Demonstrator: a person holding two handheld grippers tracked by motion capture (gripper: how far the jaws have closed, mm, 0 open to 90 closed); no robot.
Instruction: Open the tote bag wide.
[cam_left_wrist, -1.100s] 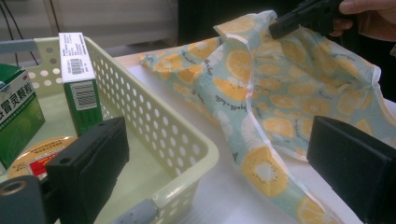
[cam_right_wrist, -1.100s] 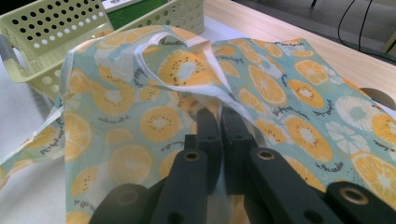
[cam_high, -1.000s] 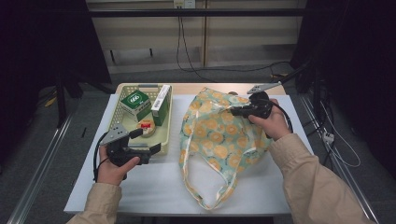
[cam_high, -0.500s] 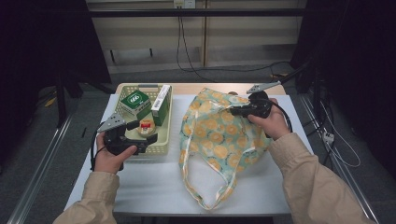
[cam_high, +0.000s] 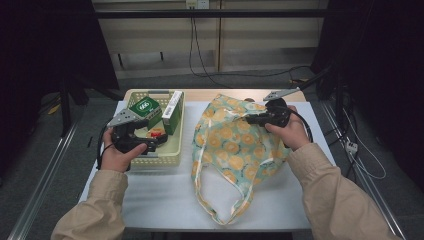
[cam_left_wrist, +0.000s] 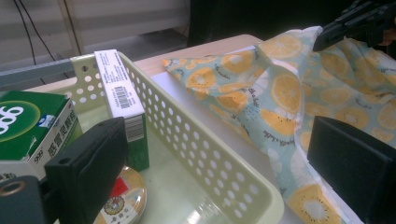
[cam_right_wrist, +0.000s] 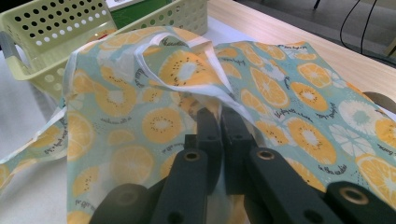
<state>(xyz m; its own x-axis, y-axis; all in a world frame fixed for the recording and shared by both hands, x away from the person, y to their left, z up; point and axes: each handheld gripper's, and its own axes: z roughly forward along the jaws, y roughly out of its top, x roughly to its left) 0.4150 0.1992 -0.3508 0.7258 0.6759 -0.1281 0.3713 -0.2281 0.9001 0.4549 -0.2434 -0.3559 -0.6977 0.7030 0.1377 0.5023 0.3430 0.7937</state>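
Bag (cam_high: 235, 150), cloth, pale blue-green with an orange-slice print, lies flat on the white table (cam_high: 165, 200) just to the right of the yellow basket (cam_high: 172, 150), its long handles trailing toward the person. Right gripper (cam_high: 248, 119) is clamped on the upper rim of the bag; in the right gripper view the two black jaws stand pressed together with a fold of the white-edged hem pinched between them and the cloth lifted into a small ridge. Left gripper (cam_high: 159, 141) hangs over the near end of the basket, jaws spread wide, nothing between them; in the left gripper view the basket wall runs up between the two jaws.

Basket holds a green box (cam_high: 146, 111), a tall narrow carton (cam_high: 171, 112) standing on end against the right wall, and a small round tin (cam_left_wrist: 122, 201) with a red and gold lid on the floor below the left jaw.

Handling, judged:
- Bag is soft, thin, light; it will sag and fold and will not stay open unaided. Best hold is the stitched hem at the mouth or a handle, where the cloth is doubled.
- Boxes look like light cardboard, stiff enough to grip across the narrow faces; hard squeezing could dent them.
- Tin is flat and probably slick; grip across the rim.
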